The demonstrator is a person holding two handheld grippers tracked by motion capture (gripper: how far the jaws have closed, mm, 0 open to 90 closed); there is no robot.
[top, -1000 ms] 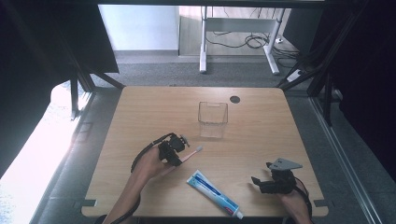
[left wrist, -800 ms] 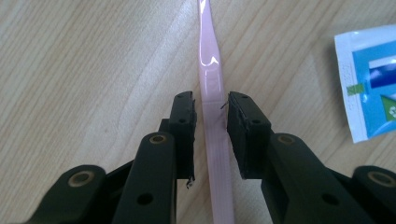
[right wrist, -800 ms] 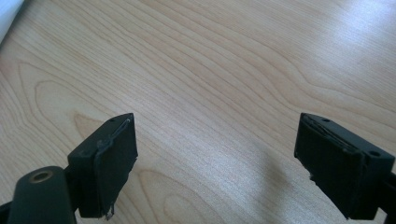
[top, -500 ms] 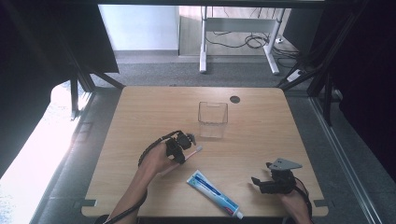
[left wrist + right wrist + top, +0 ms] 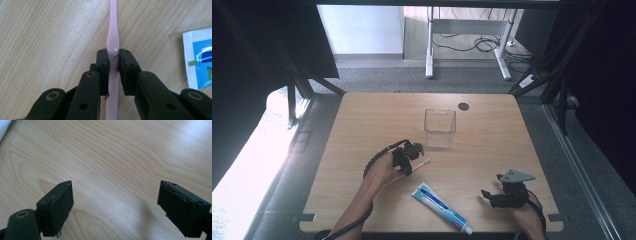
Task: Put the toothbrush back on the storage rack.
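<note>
A pink toothbrush (image 5: 113, 37) runs straight away from my left gripper (image 5: 113, 53), whose jaws have just been closing and now pinch its handle from both sides. In the high view that left gripper (image 5: 406, 158) sits left of the table's middle, and the toothbrush's head (image 5: 427, 161) pokes out to its right, low over the wood. A blue and white toothpaste tube (image 5: 439, 204) lies near the front edge, and its end (image 5: 200, 60) shows in the left gripper view. My right gripper (image 5: 488, 196) rests at the front right, its jaws wide apart over bare wood (image 5: 115, 192).
A clear square container (image 5: 439, 122) stands upright past the table's middle, just beyond the left gripper. A dark round hole (image 5: 463, 106) sits behind it. The wooden table (image 5: 362, 125) ends in dark frame bars at both sides.
My left gripper has shifted slightly to the right along the toothbrush and its jaws have closed on the handle. The right gripper has stayed still.
</note>
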